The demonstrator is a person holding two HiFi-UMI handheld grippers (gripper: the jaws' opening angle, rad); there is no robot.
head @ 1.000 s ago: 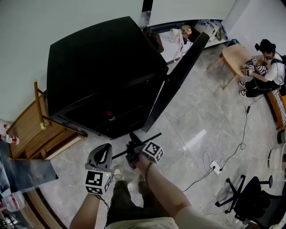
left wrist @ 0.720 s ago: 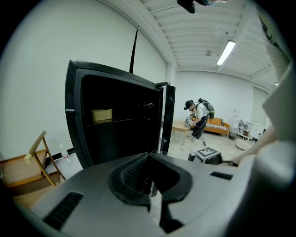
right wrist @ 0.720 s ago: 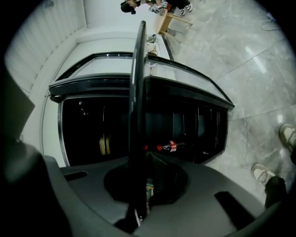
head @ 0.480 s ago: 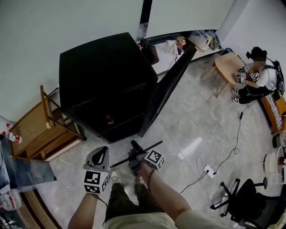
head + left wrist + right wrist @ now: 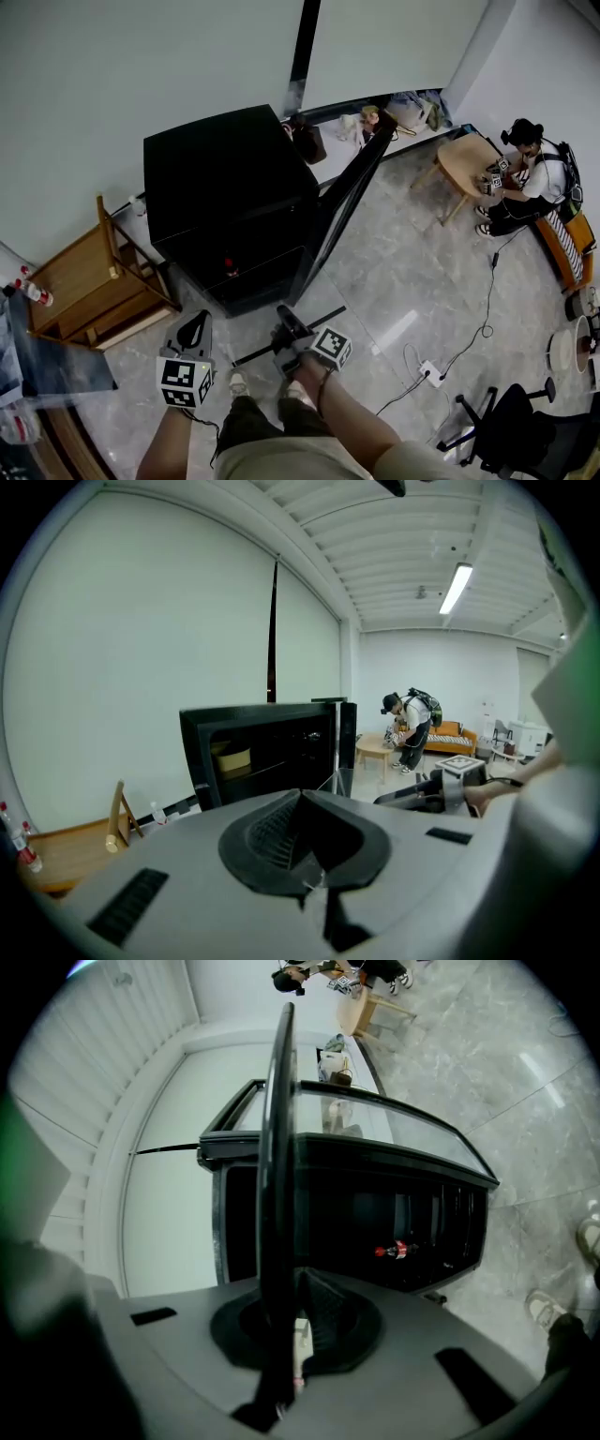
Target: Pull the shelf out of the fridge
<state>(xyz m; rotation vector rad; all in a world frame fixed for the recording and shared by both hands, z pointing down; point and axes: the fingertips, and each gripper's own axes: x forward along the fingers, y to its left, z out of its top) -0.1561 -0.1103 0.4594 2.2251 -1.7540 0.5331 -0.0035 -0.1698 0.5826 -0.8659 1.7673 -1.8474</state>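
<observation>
Just in front of the fridge (image 5: 225, 169), the right gripper (image 5: 284, 326) is clamped on the dark rim of the glass shelf (image 5: 255, 353), which is fully outside the fridge. Only the right gripper view shows that rim between its jaws. Beside it, the left gripper (image 5: 194, 328) has its jaws together on nothing. A red-capped bottle (image 5: 398, 1251) lies inside the fridge. A wooden rack (image 5: 75, 272) stands left of the fridge. Far to the fridge's right, a person (image 5: 530, 173) sits at a round table (image 5: 464, 159).

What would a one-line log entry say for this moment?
stage: shelf out of fridge | right gripper: shut on shelf edge | left gripper: shut, empty | fridge: door open, bottle inside
</observation>
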